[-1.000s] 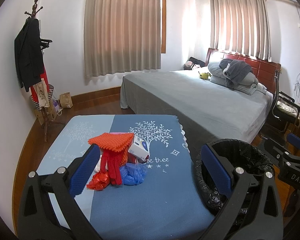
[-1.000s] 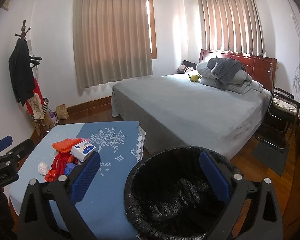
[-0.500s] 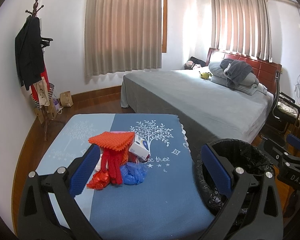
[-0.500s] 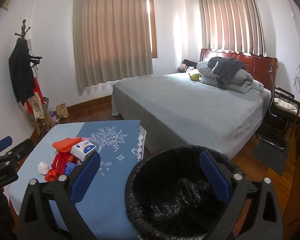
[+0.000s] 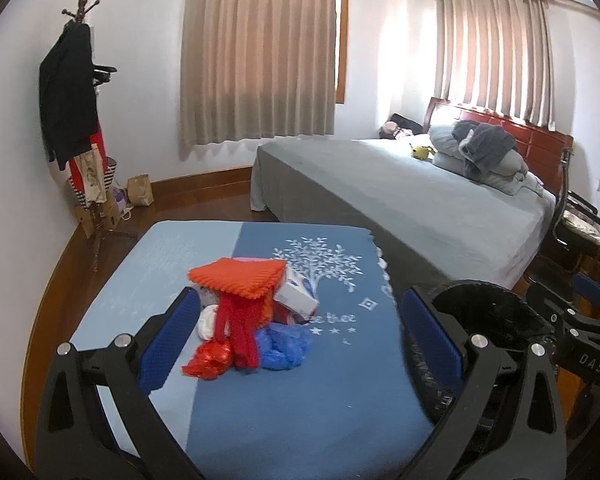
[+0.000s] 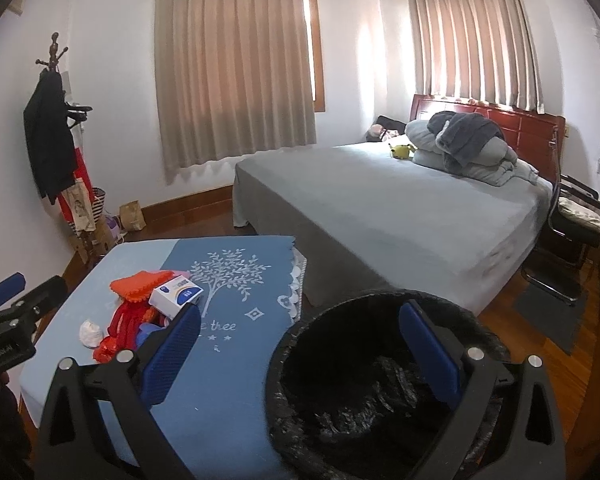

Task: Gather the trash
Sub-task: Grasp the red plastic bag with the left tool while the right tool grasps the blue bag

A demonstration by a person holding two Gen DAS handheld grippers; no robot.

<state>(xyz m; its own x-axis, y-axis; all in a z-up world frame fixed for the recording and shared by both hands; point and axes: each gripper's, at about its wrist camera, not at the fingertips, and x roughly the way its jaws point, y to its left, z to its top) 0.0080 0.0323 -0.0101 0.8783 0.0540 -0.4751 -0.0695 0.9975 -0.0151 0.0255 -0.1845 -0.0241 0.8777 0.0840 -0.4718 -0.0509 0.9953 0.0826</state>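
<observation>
The left gripper (image 5: 296, 332) had its jaws spread wide, with nothing between them but air. Low between those jaws, a bit toward the left one, a small heap of trash lay on the blue table (image 5: 300, 400). Nearest in the heap were a crumpled red wrapper (image 5: 210, 362) and a crumpled blue bag (image 5: 286, 346), side by side and touching. A little white ball of paper (image 5: 207, 322) sat just by the left jaw. Behind these, a red mesh net (image 5: 240, 296) hung down from an orange foam net (image 5: 238, 280) that lay on top of the heap. A white and blue box (image 5: 298, 294) leaned tilted against the heap on its right side. The right gripper (image 6: 300, 340) also had its jaws spread wide and held nothing. Between and below them stood a black trash bin (image 6: 380, 400) with a black bag inside, just beside the table. Far past both pairs of jaws stood a grey bed (image 6: 400, 208), and a coat rack (image 6: 54, 128) stood far off to the left.
</observation>
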